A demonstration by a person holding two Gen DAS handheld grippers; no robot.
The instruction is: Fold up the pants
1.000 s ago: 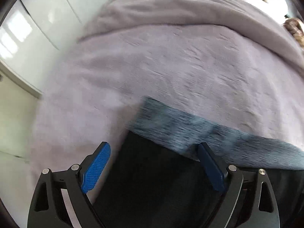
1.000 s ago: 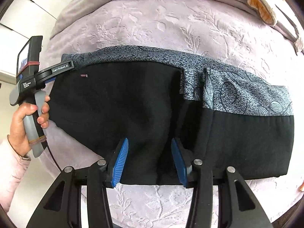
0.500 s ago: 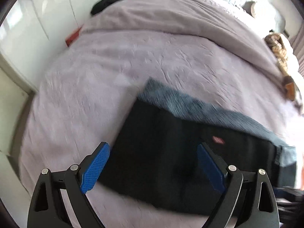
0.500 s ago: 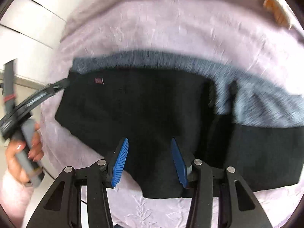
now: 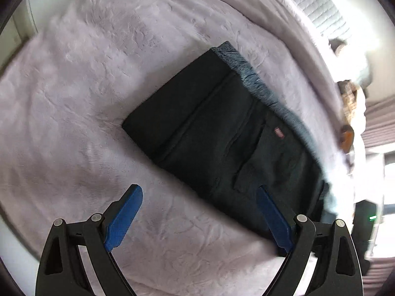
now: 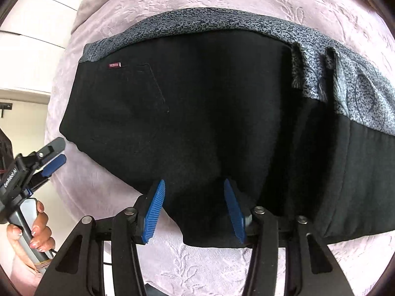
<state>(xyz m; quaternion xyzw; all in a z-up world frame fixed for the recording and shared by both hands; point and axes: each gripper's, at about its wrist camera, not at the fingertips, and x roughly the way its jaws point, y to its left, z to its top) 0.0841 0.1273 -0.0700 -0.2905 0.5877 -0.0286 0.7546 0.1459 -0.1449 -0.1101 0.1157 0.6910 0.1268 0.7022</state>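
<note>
Pants [image 6: 197, 113] lie part-folded on bed [image 6: 222, 266]; right gripper [image 6: 195, 209] fingers apart, opening, over near hem; left gripper [image 5: 200, 219] wide, empty; hem to be clamped next.

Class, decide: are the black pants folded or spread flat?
Folded: the black pants form a compact layered block on the bedspread, with stepped fold edges visible.

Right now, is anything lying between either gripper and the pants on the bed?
Nothing visible. The black pants lie flat on the lilac bedspread with nothing on top of them. The right gripper has its jaws apart over the near edge; the left gripper is open beside the pants' corner, over bare bedspread.
</note>
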